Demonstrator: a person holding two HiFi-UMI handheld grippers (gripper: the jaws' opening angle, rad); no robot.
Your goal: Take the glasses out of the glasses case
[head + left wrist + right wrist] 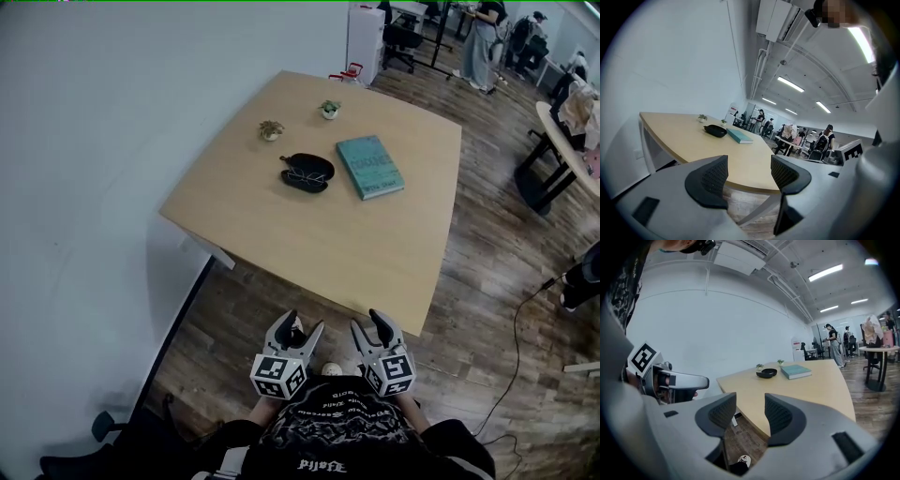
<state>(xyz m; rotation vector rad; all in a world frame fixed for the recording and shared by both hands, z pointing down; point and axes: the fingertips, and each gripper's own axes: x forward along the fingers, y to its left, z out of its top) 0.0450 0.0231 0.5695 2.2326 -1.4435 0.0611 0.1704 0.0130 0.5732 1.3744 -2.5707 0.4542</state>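
left gripper [749,180] open and empty, glasses case [715,131] beside teal book [739,136] on table [684,140].

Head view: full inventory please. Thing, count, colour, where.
table: 1, light wood, mid-frame, beside the white wall
glasses case: 1, black, open, mid-table, left of the book
glasses: 1 pair, thin frame, lying in the open case
book: 1, teal, flat on the table, right of the case
potted plants: 2, small, green, far side of the table
floor: dark wood planks
cable: 1, dark, on the floor at right
people: several, background, top right
left gripper: 1, grey, black pads, open, empty, short of the table's near edge
right gripper: 1, the same, open, empty, beside the left
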